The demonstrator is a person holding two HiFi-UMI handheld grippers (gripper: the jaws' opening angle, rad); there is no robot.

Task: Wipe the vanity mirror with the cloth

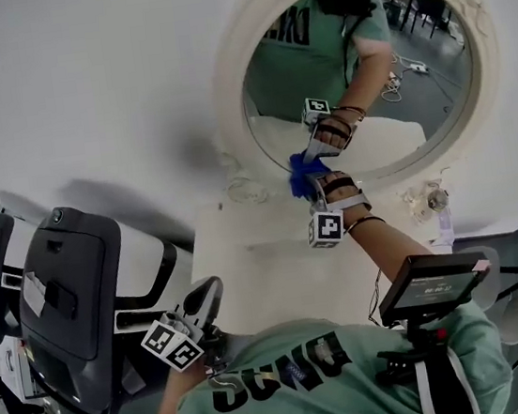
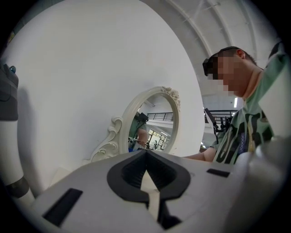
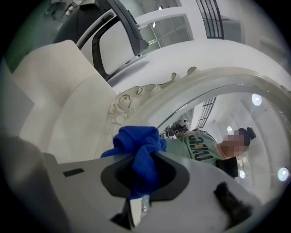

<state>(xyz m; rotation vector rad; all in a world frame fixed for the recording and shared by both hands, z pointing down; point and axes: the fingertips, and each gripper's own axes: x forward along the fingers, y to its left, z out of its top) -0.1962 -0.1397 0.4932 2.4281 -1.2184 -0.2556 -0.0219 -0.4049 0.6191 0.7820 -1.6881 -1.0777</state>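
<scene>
Green shirt of the person fills the bottom of the head view. At lower left, the left gripper is held low, its jaws pressed together on nothing. Near centre, the right gripper pinches a bunched blue cloth against the glass of the oval vanity mirror, at its lower-left rim.

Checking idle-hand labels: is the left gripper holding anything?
No, the left gripper has its jaws closed on each other with nothing between them.
</scene>
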